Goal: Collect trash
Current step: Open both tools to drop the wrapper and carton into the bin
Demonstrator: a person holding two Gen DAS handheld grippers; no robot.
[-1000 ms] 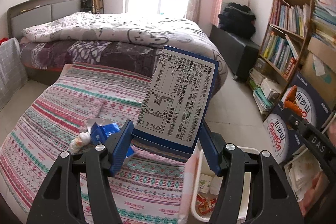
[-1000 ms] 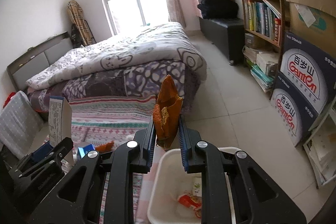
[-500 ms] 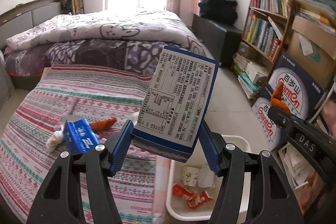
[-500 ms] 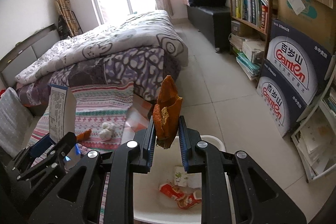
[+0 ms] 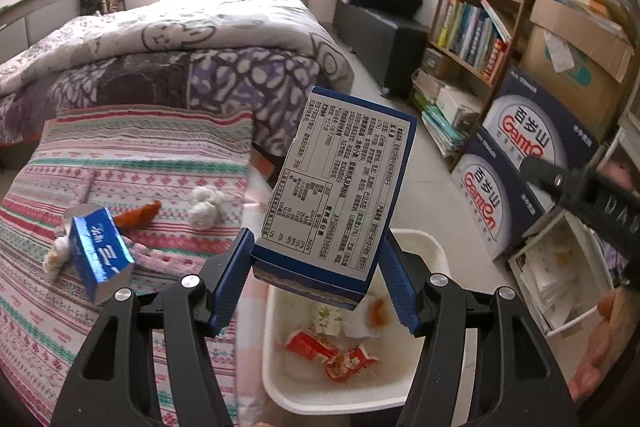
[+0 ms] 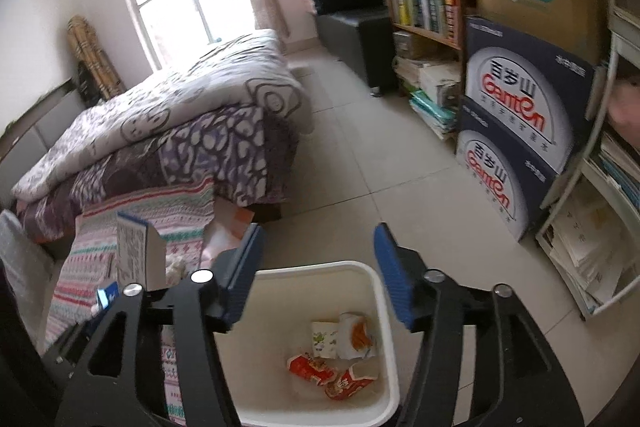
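My left gripper (image 5: 316,279) is shut on a blue and white carton (image 5: 340,191) and holds it upright above the white bin (image 5: 424,243). My right gripper (image 6: 318,275) is open and empty above the same bin (image 6: 380,291). Red wrappers (image 6: 332,375) and the orange wrapper (image 6: 358,337) lie inside the bin. On the striped cloth (image 5: 120,163) remain a small blue box (image 5: 100,251), an orange wrapper (image 5: 138,215) and a white tissue wad (image 5: 206,205). The carton also shows in the right wrist view (image 6: 138,251).
A bed with a patterned quilt (image 5: 180,39) stands behind the cloth. A bookshelf (image 5: 480,15) and stacked water cartons (image 6: 516,131) line the right wall. A black bench (image 6: 360,35) stands further back. Tiled floor (image 6: 360,163) lies between.
My right gripper has opened and the orange wrapper it held now lies in the bin. My left gripper has carried the carton rightward over the bin.
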